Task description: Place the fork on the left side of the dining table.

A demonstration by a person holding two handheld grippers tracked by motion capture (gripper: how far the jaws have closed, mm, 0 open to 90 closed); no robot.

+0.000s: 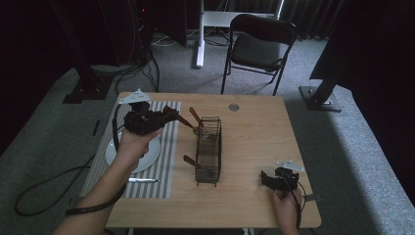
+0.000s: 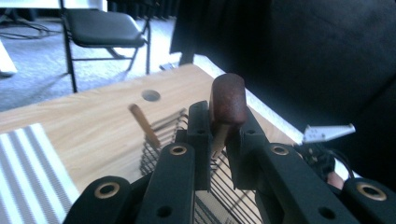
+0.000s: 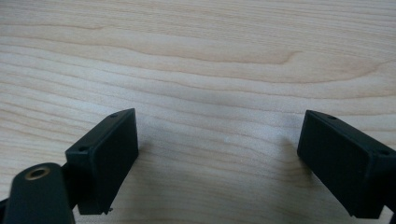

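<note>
The left gripper (image 1: 169, 115) hovers above the striped placemat (image 1: 169, 161), its jaws pinching a wooden-handled utensil (image 2: 227, 100) by the handle, long axis slanting toward the wire basket (image 1: 209, 169) just to its right. At the table's (image 1: 254, 142) near right corner rests the right gripper (image 1: 266, 179), jaws spread and empty.

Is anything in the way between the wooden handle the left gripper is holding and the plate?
Nothing visible. The left gripper is shut on a wooden handle, held above the striped mat. The plate lies just below the hand, with bare rim showing.
</note>
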